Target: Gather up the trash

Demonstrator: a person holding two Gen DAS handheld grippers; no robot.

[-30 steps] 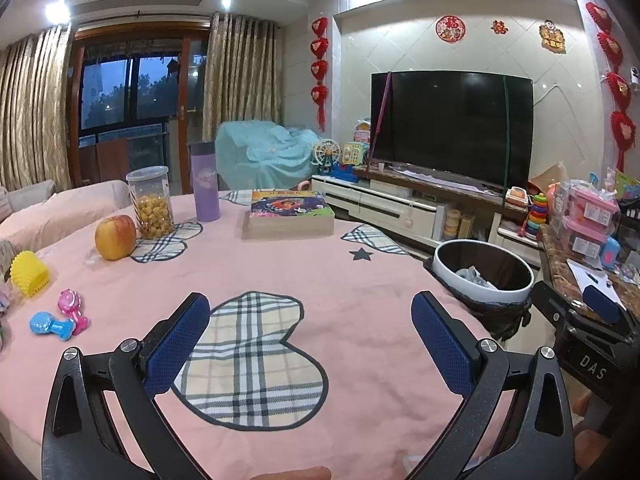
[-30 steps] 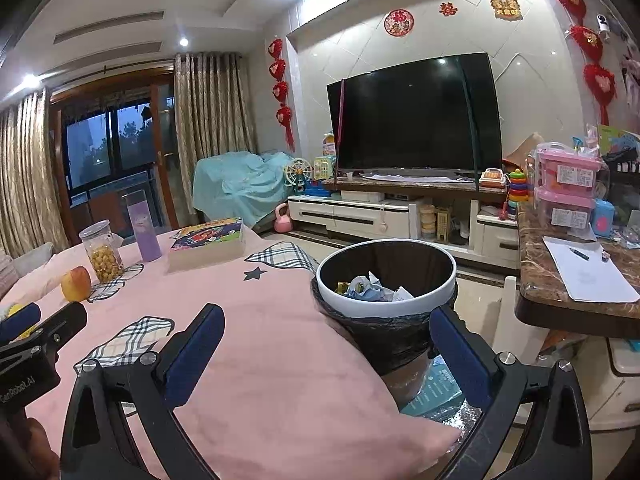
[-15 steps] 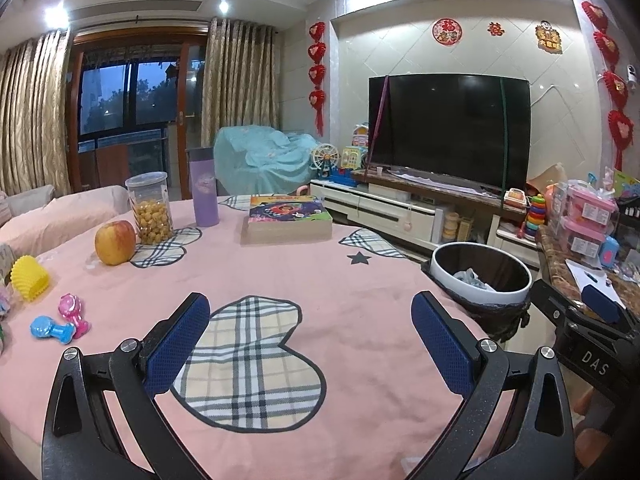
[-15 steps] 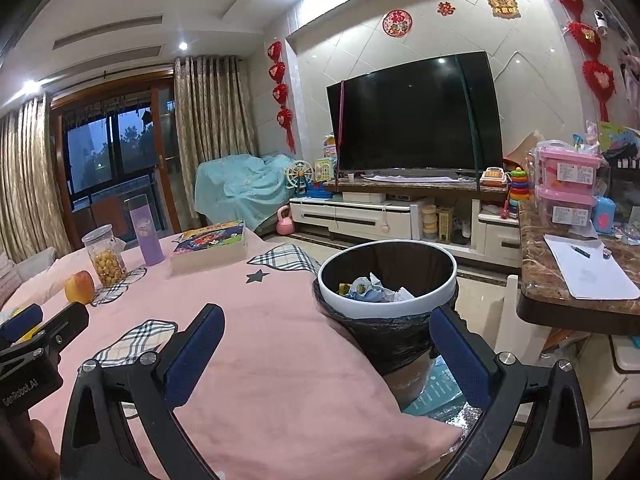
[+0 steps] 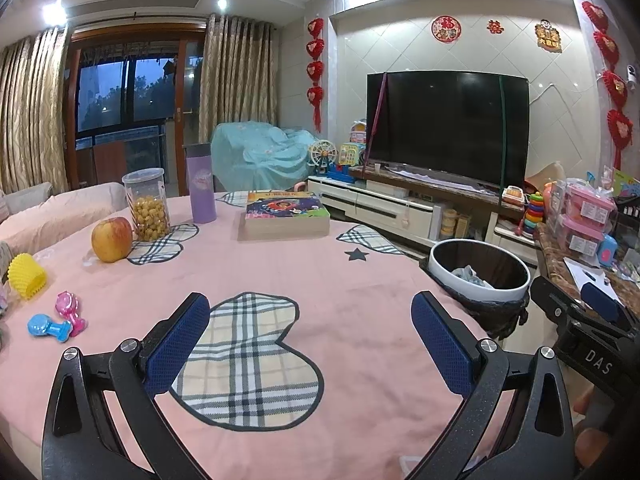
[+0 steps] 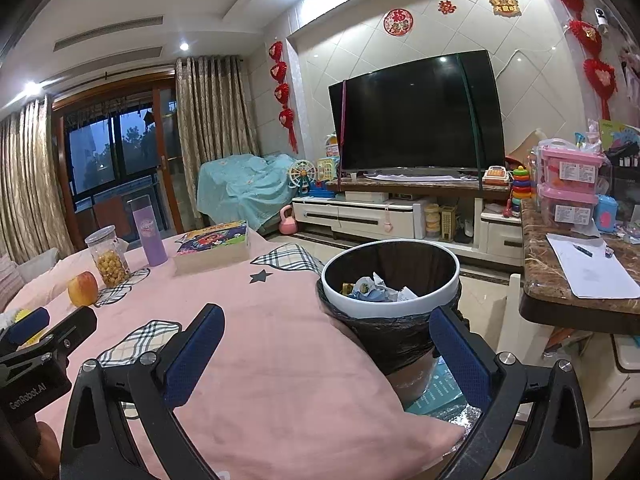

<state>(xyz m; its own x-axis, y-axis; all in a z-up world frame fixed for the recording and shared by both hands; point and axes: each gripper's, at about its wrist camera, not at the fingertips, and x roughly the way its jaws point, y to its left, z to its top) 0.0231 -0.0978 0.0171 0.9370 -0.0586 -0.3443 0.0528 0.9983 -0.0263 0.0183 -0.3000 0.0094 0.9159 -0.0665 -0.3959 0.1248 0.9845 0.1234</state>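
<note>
1. Left gripper (image 5: 310,342): fingers spread wide, holding nothing, above the pink tablecloth (image 5: 280,276).
2. Right gripper (image 6: 324,354): fingers spread wide, holding nothing.
3. Trash bin (image 6: 390,304): just beyond the right fingers, at the table's edge, crumpled trash (image 6: 376,290) inside.
4. Book (image 5: 285,218), apple (image 5: 111,239): far beyond the left fingers.

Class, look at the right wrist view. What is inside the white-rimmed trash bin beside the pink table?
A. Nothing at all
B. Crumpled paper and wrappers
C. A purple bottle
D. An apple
B: crumpled paper and wrappers lie at the bottom of the trash bin, while both grippers are open and hold nothing.
</note>
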